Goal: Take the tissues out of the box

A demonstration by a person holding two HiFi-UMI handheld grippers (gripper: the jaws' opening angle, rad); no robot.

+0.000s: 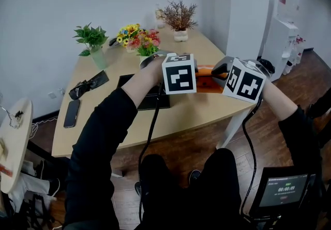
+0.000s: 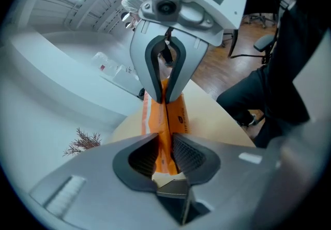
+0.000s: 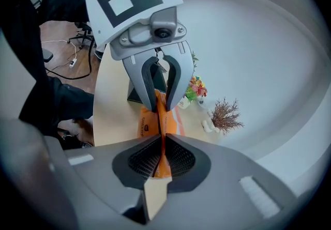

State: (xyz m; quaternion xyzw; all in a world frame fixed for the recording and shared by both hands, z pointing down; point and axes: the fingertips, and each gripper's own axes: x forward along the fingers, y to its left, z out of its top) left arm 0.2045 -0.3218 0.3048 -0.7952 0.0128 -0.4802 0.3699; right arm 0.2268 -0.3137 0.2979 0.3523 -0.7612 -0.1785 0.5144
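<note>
An orange tissue pack [image 1: 208,80] is held over the table's right end, between my two grippers. In the left gripper view, my left gripper [image 2: 165,152] is shut on the near end of the tissue pack [image 2: 174,116], and the right gripper [image 2: 165,98] pinches its far end. In the right gripper view, my right gripper [image 3: 162,155] is shut on a thin orange edge of the tissue pack [image 3: 150,122], with the left gripper [image 3: 158,104] clamped opposite. From the head view, both marker cubes [image 1: 179,73] [image 1: 244,80] hide the jaws. No tissue shows outside the pack.
On the wooden table [image 1: 103,131] lie a black laptop [image 1: 150,98], a phone [image 1: 72,113] and sunglasses [image 1: 85,87]. A green plant [image 1: 92,41], a flower bouquet [image 1: 137,37] and a dried plant [image 1: 179,17] stand at the back. A round side table [image 1: 13,141] is at left, a screen [image 1: 282,190] at lower right.
</note>
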